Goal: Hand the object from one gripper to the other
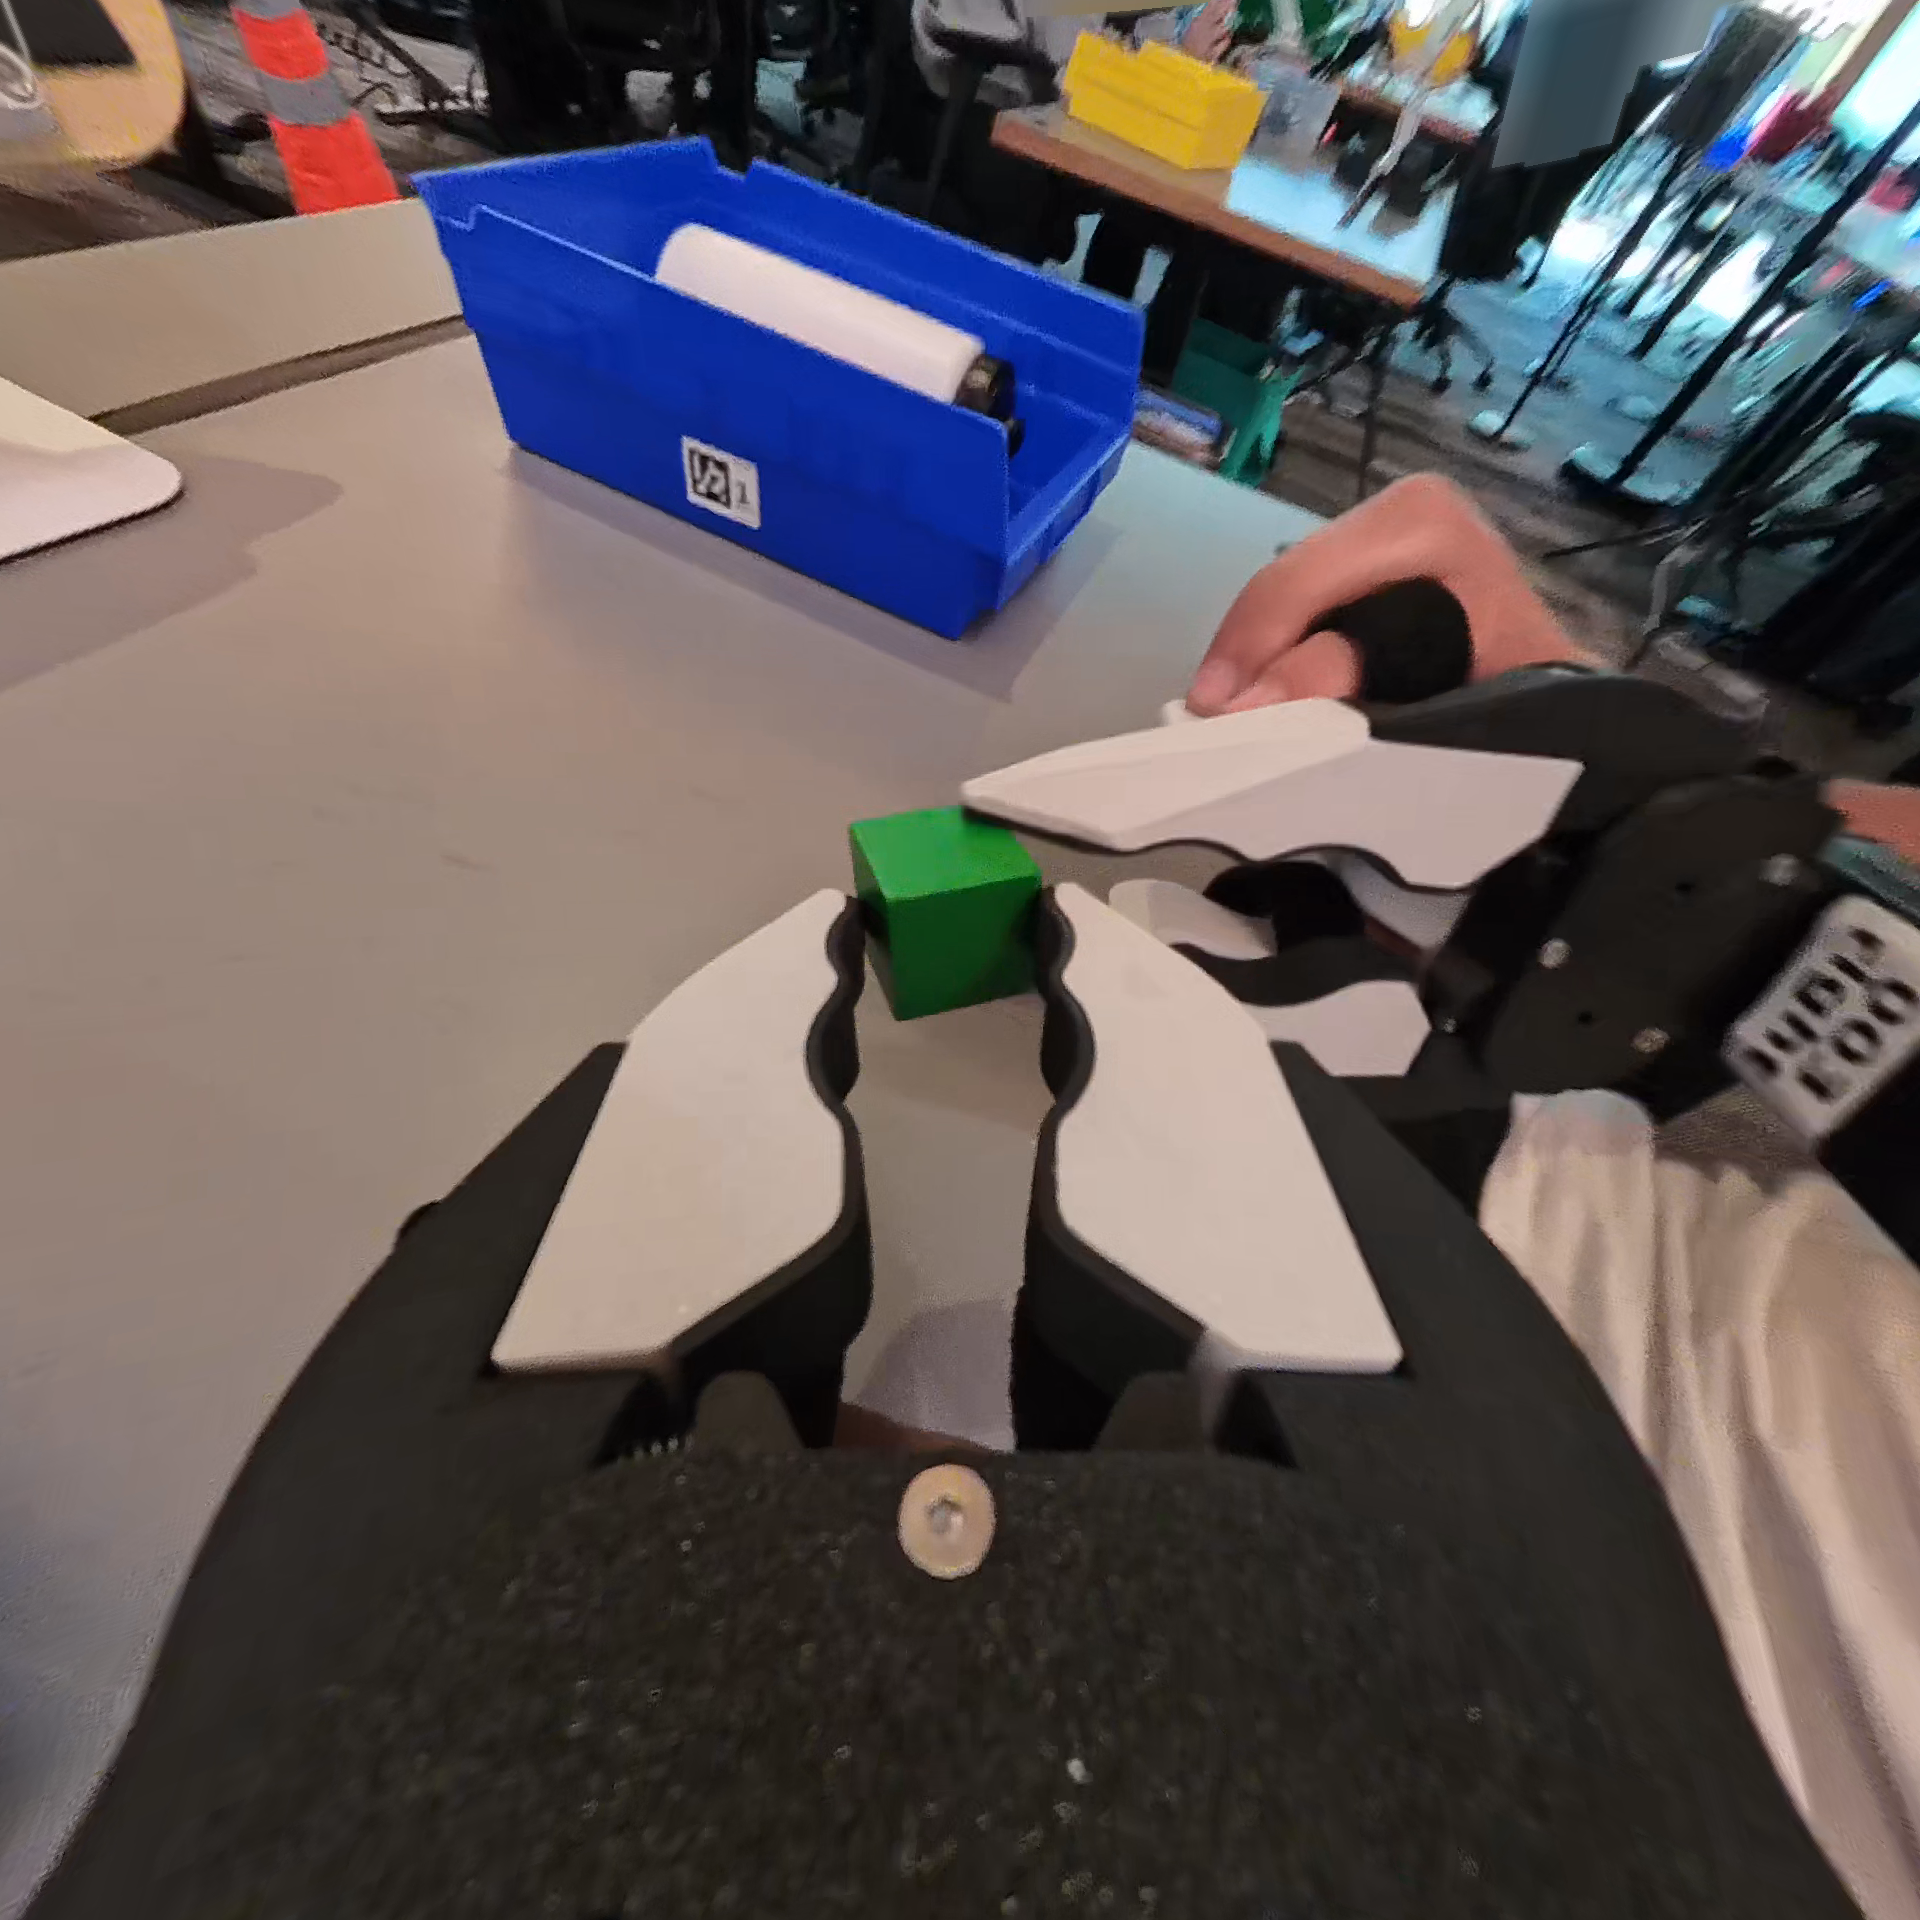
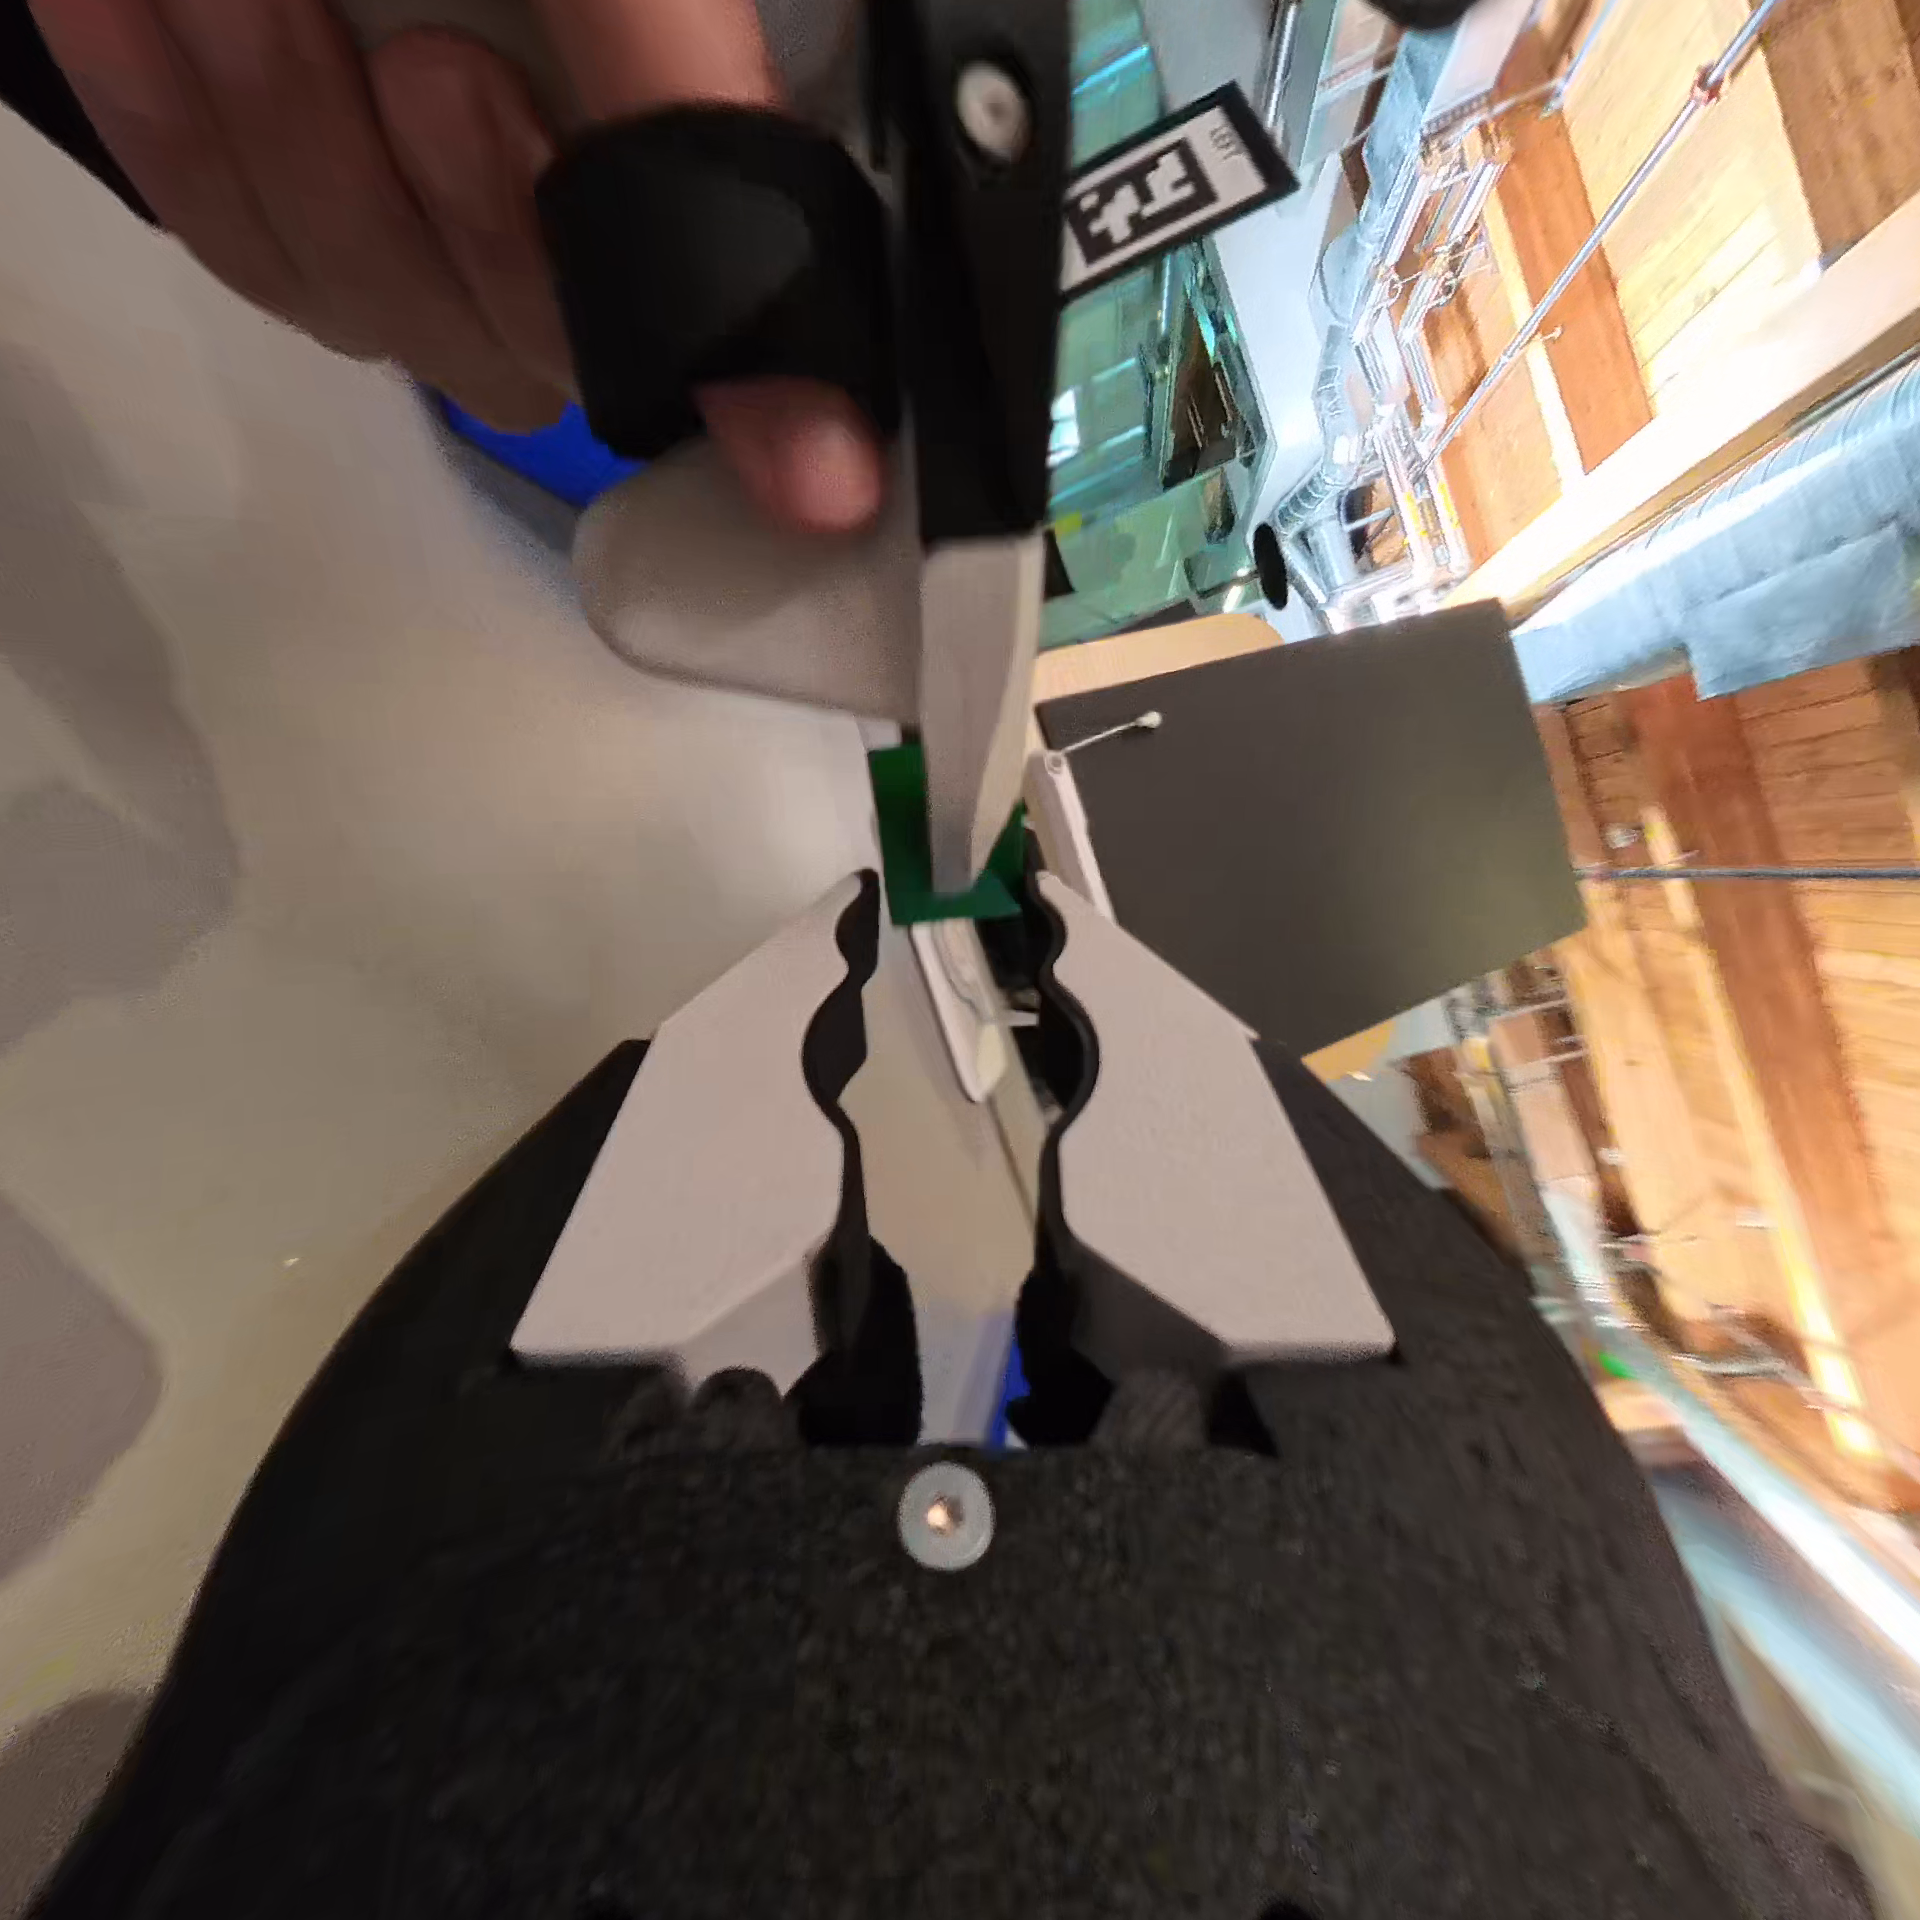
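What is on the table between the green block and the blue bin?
Nothing: the left wrist view shows only bare table between the green block and blue bin.

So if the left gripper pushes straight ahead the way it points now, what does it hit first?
The green cube, already at the left gripper fingertips. The right gripper also sits on it from the side. Beyond looks like bare table.

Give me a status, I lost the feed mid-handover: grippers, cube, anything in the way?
Left gripper shut on green cube. Right gripper closed on the same cube from the side, both holding. Nothing in the way; blue bin well beyond on the table.
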`<state>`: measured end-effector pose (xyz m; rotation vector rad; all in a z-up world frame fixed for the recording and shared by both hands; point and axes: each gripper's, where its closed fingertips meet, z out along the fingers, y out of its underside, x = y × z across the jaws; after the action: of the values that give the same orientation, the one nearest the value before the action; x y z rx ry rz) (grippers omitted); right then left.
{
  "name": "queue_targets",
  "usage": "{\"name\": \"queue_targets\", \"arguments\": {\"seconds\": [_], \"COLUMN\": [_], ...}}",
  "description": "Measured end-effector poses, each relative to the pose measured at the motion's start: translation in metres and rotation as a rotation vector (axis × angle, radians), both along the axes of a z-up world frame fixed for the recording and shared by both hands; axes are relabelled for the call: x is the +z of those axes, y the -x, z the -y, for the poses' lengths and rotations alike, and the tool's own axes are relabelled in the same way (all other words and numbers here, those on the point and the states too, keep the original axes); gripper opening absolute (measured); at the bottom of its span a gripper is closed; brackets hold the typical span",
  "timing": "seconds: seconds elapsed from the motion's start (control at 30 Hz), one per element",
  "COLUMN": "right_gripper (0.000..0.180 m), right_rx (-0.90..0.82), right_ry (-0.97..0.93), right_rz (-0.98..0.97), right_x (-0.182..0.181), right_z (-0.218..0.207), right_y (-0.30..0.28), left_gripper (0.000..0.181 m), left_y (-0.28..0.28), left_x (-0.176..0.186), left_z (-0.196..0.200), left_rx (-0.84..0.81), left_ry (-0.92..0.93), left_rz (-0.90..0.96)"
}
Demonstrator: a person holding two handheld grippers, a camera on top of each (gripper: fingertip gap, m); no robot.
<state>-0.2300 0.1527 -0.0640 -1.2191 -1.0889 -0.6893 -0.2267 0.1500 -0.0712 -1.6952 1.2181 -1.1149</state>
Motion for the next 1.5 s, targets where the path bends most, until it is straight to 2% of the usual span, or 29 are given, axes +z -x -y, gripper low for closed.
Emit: {"name": "queue_targets", "arguments": {"seconds": [0.03,0.13,0.2,0.27,0.33,0.37,0.6,0.7,0.73,0.83,0.93,1.0,1.1,1.2,1.23,1.27,1.33,1.5], "right_gripper": [0.027,0.03,0.033,0.052,0.05,0.049,0.051,0.031,0.026,0.026,0.026,0.026,0.026,0.026,0.026,0.026,0.026,0.027], "right_rx": [0.036,0.162,0.3,0.572,0.82,0.866,0.875,0.854,0.841,0.783,0.743,0.675,0.423,-0.092,-0.235,-0.371,-0.578,-0.87], "right_ry": [0.041,0.384,0.712,0.985,1.129,1.157,1.248,1.224,1.195,1.161,1.136,1.055,0.837,0.608,0.607,0.689,0.942,1.141], "right_rz": [-0.063,-0.395,-0.679,-0.973,-1.262,-1.309,-1.254,-1.24,-1.244,-1.209,-1.237,-1.267,-1.319,-1.123,-1.058,-0.999,-0.896,-0.683], "right_x": [-0.001,-0.015,-0.019,0.003,0.037,0.041,0.028,0.025,0.026,0.022,0.024,0.038,0.079,0.089,0.081,0.062,0.014,-0.058], "right_z": [0.001,0.001,0.008,0.026,0.037,0.038,0.044,0.041,0.039,0.033,0.025,0.01,-0.03,-0.073,-0.085,-0.095,-0.106,-0.127], "right_y": [-0.002,-0.018,-0.02,-0.014,-0.016,-0.016,0.007,0.008,0.005,0.0,-0.013,-0.038,-0.117,-0.229,-0.26,-0.283,-0.311,-0.352], "left_gripper": [0.031,0.03,0.03,0.03,0.03,0.03,0.03,0.03,0.029,0.028,0.047,0.047,0.041,0.038,0.038,0.037,0.037,0.036], "left_y": [0.003,0.018,0.027,0.029,0.026,0.023,0.005,0.001,-0.001,-0.003,-0.001,0.005,0.011,0.009,0.008,0.007,0.006,0.006], "left_x": [0.004,0.024,0.036,0.041,0.041,0.039,0.029,0.026,0.024,0.02,0.008,-0.003,-0.012,-0.012,-0.013,-0.015,-0.02,-0.028], "left_z": [-0.001,0.011,0.015,0.021,0.028,0.033,0.053,0.054,0.05,0.042,0.024,0.012,0.001,0.001,0.0,0.0,0.0,0.001], "left_rx": [-0.029,-0.225,-0.296,-0.343,-0.378,-0.396,-0.449,-0.437,-0.409,-0.335,-0.205,-0.128,-0.064,-0.064,-0.06,-0.057,-0.061,-0.055], "left_ry": [0.035,0.206,0.257,0.273,0.281,0.284,0.307,0.315,0.31,0.276,0.194,0.114,0.033,0.065,0.077,0.084,0.087,0.043], "left_rz": [0.041,0.223,0.31,0.343,0.335,0.321,0.276,0.269,0.259,0.244,0.201,0.146,0.103,0.115,0.112,0.106,0.082,0.022]}}
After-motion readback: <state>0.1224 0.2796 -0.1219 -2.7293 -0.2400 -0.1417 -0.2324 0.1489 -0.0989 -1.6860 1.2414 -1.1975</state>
